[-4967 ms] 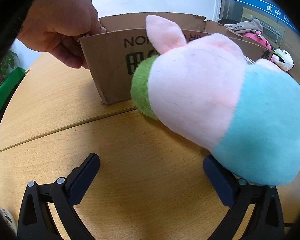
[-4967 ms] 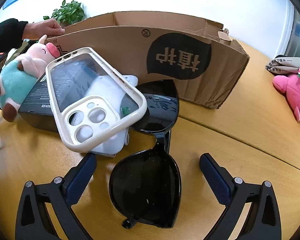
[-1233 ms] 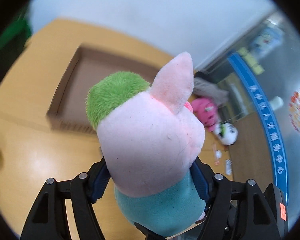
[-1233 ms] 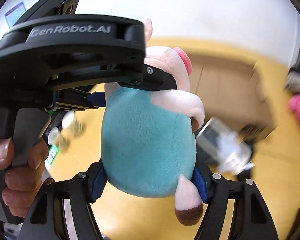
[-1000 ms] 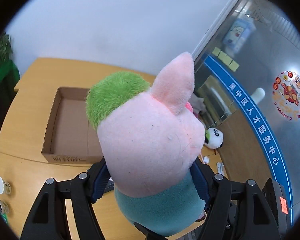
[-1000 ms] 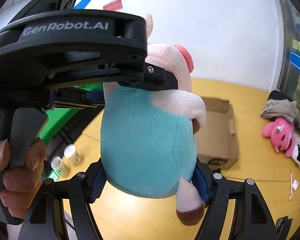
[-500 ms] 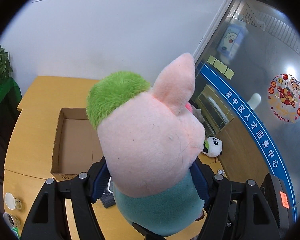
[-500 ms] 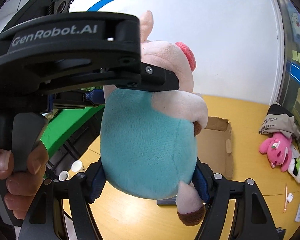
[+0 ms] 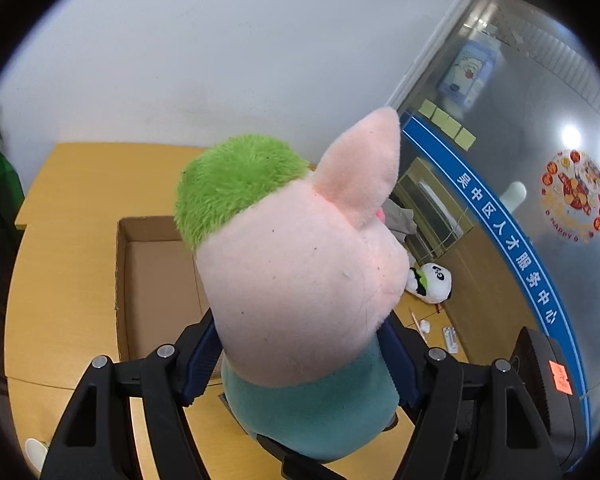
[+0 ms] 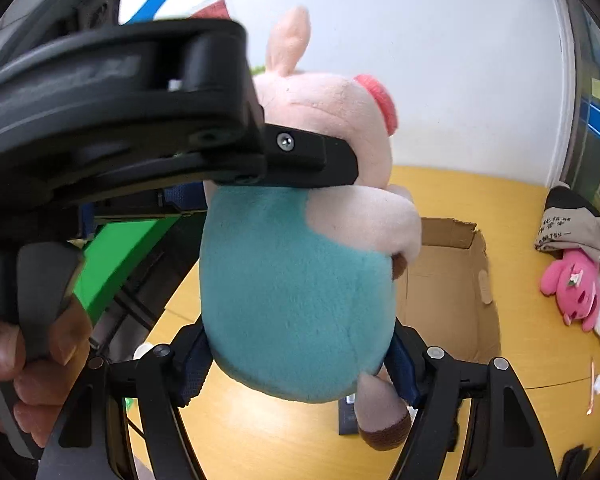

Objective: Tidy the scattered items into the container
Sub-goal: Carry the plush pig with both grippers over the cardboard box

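Both grippers hold one plush pig high above the table. My left gripper (image 9: 300,364) is shut on the plush pig (image 9: 296,280), pink head with a green tuft and teal body. My right gripper (image 10: 300,364) is shut on the same pig's teal belly (image 10: 296,296). The left gripper's black body (image 10: 112,112) fills the upper left of the right wrist view. The open cardboard box (image 9: 156,276) lies far below on the wooden table (image 9: 60,272); it also shows in the right wrist view (image 10: 452,292).
A pink plush (image 10: 576,292) and a grey cloth (image 10: 572,224) lie at the table's right. A panda plush (image 9: 432,280) sits near small items. A dark box (image 10: 348,412) lies below the pig. A green stand (image 10: 116,264) is at left.
Five seconds ago both grippers were open near the table, with the pig lying there. Both are now shut on the pig. Over the last second it rose higher above the box.
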`<state>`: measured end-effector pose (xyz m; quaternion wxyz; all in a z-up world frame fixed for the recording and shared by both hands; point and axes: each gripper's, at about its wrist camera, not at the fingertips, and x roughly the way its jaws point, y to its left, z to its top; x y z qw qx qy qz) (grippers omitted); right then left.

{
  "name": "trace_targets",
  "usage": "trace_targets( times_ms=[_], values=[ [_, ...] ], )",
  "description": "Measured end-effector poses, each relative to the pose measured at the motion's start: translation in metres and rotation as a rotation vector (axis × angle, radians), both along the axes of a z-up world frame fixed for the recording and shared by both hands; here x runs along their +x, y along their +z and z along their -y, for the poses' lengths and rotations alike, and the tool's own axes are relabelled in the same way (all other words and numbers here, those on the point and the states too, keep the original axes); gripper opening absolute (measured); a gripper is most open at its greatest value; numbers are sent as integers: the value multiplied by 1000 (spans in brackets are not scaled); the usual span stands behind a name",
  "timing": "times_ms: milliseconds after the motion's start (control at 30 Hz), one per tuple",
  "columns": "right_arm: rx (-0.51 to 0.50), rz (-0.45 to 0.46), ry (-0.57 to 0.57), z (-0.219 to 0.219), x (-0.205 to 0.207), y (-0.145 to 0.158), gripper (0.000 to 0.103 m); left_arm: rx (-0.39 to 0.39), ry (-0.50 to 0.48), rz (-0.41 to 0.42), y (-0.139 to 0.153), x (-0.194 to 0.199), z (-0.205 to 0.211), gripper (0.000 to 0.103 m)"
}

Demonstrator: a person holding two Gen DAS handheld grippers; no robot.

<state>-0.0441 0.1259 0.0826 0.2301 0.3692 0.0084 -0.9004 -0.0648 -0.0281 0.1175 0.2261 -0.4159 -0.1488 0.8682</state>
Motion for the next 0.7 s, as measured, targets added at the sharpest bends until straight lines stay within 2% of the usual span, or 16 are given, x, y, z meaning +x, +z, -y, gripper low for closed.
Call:
trace_targets(
  times_ms=[67, 200, 367, 433, 533, 600, 700],
  values=[
    [-21, 21, -10, 4, -9, -2, 78, 20, -4, 15, -3, -7, 3, 71],
    [-23, 28, -16, 6, -23, -11, 78, 0, -8, 14, -10, -14, -2, 71],
    [-30, 48, 9, 7, -35, -34, 78, -17, 45, 1, -31, -21, -2, 71],
    [-32, 38, 48, 8, -46, -45, 78, 7, 76, 3, -39, -24, 3, 71],
    [-55, 76, 53, 6, -65, -54, 77, 23, 85, 27, -43, -35, 5, 69],
    [-50, 81, 54, 7, -71, -56, 77, -1, 85, 31, -43, -47, 5, 69],
    [-44, 76, 51, 13, -94, -60, 77, 17, 85, 33, -50, -72, 15, 69]
  ],
)
